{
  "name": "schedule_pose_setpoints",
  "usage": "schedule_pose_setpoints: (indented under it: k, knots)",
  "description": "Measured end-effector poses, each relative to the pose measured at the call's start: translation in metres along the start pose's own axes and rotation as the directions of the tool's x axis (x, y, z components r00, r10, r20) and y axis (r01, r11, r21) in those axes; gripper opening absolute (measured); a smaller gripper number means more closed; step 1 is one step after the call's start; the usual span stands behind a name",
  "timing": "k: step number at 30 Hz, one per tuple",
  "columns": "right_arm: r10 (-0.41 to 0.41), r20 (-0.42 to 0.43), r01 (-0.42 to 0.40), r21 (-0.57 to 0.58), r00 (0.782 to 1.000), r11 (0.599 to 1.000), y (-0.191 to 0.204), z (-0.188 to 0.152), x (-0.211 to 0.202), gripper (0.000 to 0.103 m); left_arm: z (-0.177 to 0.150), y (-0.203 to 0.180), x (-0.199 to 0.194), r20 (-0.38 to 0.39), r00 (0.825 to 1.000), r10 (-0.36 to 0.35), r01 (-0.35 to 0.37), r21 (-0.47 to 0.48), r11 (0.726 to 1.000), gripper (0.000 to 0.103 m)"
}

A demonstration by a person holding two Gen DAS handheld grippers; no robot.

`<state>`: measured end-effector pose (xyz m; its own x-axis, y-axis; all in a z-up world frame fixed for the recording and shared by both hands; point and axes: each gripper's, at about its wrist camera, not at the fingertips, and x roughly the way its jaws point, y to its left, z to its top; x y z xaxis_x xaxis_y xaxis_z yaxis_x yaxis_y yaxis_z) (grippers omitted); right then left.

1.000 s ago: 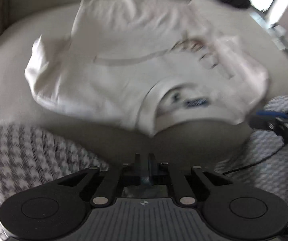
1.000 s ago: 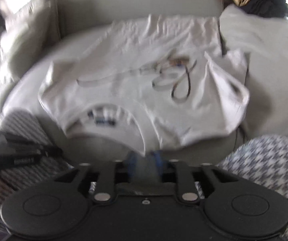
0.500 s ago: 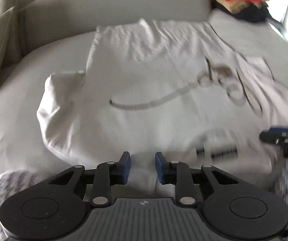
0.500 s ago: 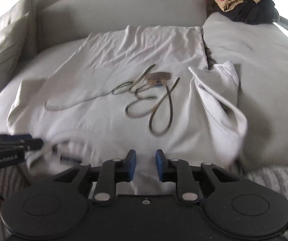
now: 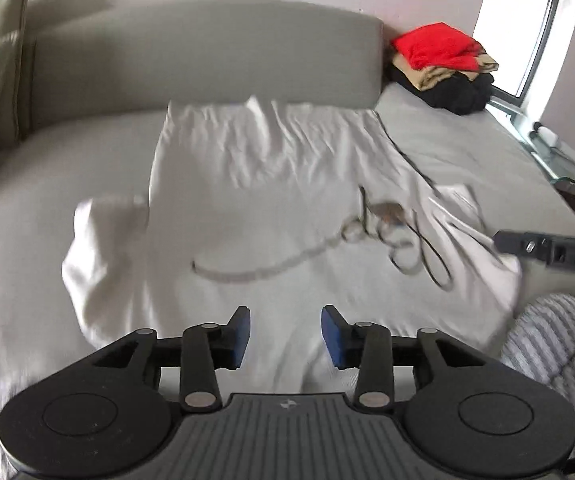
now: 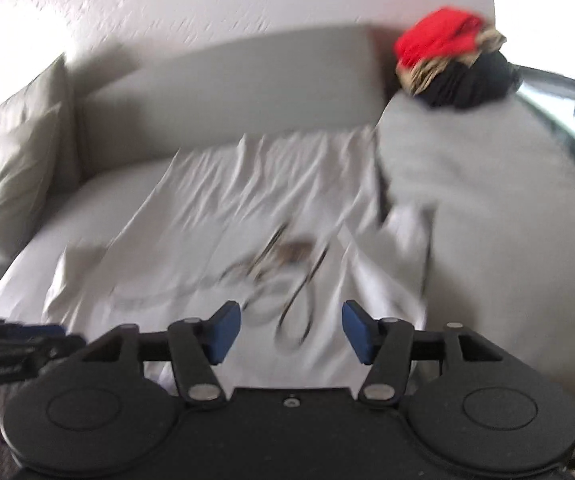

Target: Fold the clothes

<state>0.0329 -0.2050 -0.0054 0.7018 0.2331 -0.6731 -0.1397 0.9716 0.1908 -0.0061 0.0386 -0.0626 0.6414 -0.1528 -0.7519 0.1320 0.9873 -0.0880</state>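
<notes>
The white T-shirt (image 5: pixel 271 216) lies spread flat on the grey sofa (image 5: pixel 39 184), print side up w/ a squiggly line drawing on it. Its long way runs near to far: the bottom hem is up by the sofa back, and the near end, prob the neck end, hangs off the near edge right under both claws. One short sleeve (image 5: pixel 103 236) sticks out on the left and looks bunched up; the other sleeve (image 6: pixel 407 228) is on the right, crumpled by the gap btw the two seat cushions. The left claw (image 5: pixel 286 338) is spread wide w/ nothing in it, and sits just over the near edge of the shirt, a bit left of the middle. The right claw (image 6: pixel 291 330) is spread wide too, holding nothing, over the near edge more to the right. So each claw has its own side: left claw is nearer the left sleeve, right claw is nearer the right sleeve. The shirt is flat, not folded up small. Far off in the right corner sits a pile of other clothes (image 5: pixel 443 68), red on top, tan and black below; can't tell if those are folded.
</notes>
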Motion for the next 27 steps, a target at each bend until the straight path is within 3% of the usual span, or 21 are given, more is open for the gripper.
schedule_pose_setpoints:
  k: [2,7,11,17,19,20,21,24,27]
  knots:
    - [-0.032,0.002,0.032,0.049,0.999,0.998,-0.008,0.01,0.016,0.055,-0.002,-0.002,0.011,-0.016,1.0,0.02,-0.02,0.005,1.0,0.037]
    - [-0.11,-0.017,0.111,0.05,0.994,0.993,-0.023,0.028,0.062,0.048,-0.008,-0.007,0.039,-0.056,0.996,0.072,-0.071,0.017,0.997,0.043]
    - [-0.156,-0.046,0.155,-0.017,0.987,0.988,-0.018,0.032,0.091,0.039,-0.01,-0.007,0.052,-0.08,0.993,0.089,-0.089,0.011,0.996,0.043]
    - [-0.225,-0.082,0.214,-0.13,0.971,0.968,-0.007,0.033,0.122,0.038,-0.009,-0.006,0.054,-0.084,0.993,0.085,-0.085,0.003,0.996,0.046]
    - [-0.245,-0.081,0.231,-0.149,0.966,0.961,-0.006,0.032,0.125,0.02,-0.009,-0.008,0.056,-0.084,0.993,0.086,-0.085,0.005,0.996,0.046]
    - [-0.256,-0.07,0.247,-0.119,0.964,0.962,-0.011,0.033,0.119,0.008,-0.009,-0.007,0.056,-0.083,0.993,0.083,-0.084,0.002,0.997,0.046]
    - [-0.269,-0.061,0.263,-0.089,0.961,0.961,-0.016,0.033,0.113,0.006,-0.01,-0.006,0.056,-0.083,0.993,0.081,-0.081,-0.003,0.997,0.046]
    - [-0.306,-0.028,0.307,0.007,0.952,0.952,-0.033,0.033,0.092,0.002,-0.01,-0.005,0.056,-0.081,0.994,0.075,-0.076,-0.01,0.997,0.046]
    - [-0.351,0.066,0.337,0.16,0.934,0.928,-0.063,0.028,0.049,0.002,-0.011,-0.005,0.054,-0.078,0.994,0.074,-0.075,-0.01,0.997,0.046]
